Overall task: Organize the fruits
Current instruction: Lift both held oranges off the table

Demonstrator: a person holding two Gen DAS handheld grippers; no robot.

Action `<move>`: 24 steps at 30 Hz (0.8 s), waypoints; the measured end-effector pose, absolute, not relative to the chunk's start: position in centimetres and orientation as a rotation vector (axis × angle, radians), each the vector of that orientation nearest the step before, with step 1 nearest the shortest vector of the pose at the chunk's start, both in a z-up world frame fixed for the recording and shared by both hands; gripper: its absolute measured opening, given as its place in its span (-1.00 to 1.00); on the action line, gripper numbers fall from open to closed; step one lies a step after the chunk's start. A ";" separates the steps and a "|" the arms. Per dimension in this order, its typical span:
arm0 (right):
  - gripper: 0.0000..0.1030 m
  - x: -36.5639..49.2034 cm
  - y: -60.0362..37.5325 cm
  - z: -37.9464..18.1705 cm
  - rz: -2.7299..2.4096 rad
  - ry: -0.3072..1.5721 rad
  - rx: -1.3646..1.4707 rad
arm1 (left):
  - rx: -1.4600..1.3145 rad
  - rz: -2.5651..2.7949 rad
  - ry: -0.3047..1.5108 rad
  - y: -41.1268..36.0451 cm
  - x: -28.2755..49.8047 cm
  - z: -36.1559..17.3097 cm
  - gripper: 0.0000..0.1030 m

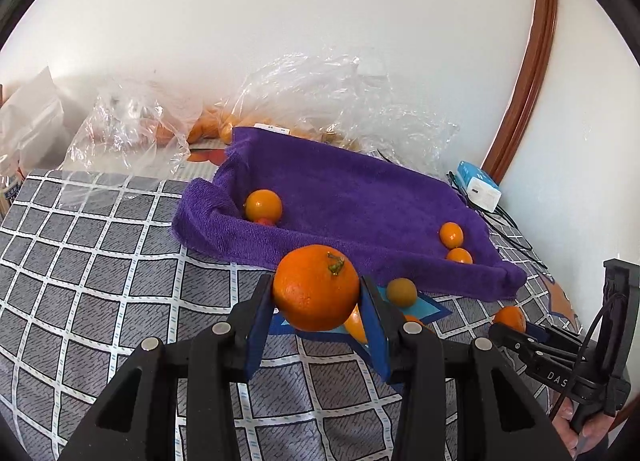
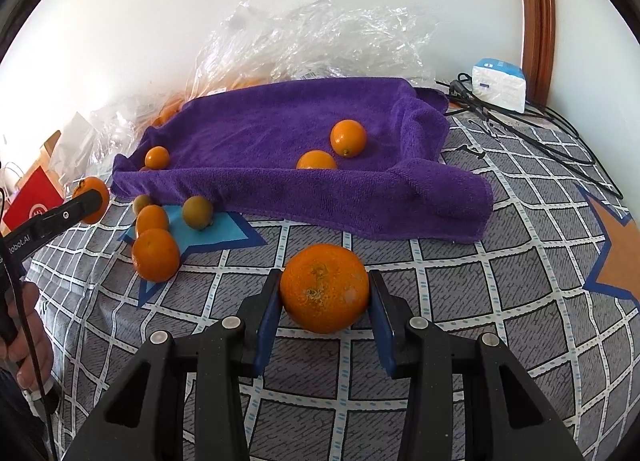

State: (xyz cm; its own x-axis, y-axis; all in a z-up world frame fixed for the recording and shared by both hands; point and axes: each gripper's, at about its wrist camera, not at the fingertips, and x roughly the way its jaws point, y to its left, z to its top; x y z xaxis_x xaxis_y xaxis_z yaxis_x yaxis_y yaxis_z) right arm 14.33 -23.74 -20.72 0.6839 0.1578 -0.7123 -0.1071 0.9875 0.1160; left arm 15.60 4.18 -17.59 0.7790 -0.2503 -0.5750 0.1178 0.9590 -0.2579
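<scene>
A grey cloth checked with white lines [image 2: 460, 301] and printed with blue and orange stars is spread over the surface, which cannot be told for a table or a bed; behind it a plain white wall [image 1: 280, 21] is seen, with a curved brown wooden trim [image 1: 532, 73] at the upper right of both views. A purple towel [image 1: 360, 197] is laid across the middle, its edges raised, and small oranges [image 2: 348, 137] are scattered on it. In the left wrist view a stemmed orange [image 1: 316, 288] is pinched between the blue-padded fingers [image 1: 260, 325] of the left gripper [image 1: 318, 325] at lower centre. In the right wrist view a second orange [image 2: 324, 288] is pinched by the right gripper [image 2: 325, 321], low over the checked cloth. More fruit [image 2: 156, 255], including greenish pieces, is gathered on a blue star at centre left of that view. Crumpled clear plastic bags [image 1: 320, 101] are heaped against the wall, and orange fruit inside them is only dimly made out. A white and blue box [image 2: 498, 85] and black cables [image 2: 520, 129] are found at the right. A red item [image 2: 32, 201] at the left edge is cut off, and one small orange is half hidden by the towel's fold.
</scene>
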 end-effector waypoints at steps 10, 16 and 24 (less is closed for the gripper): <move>-0.20 14.2 -24.3 -20.6 0.147 0.792 0.105 | -0.237 -0.186 0.636 4.7 15.6 -17.4 -0.22; -0.20 14.2 -24.8 -20.6 0.143 0.790 0.137 | -0.243 -0.176 0.639 4.9 15.7 -17.4 -0.22; -0.20 14.2 -24.8 -20.6 0.146 0.790 0.139 | -0.237 -0.175 0.630 4.8 15.6 -17.3 -0.22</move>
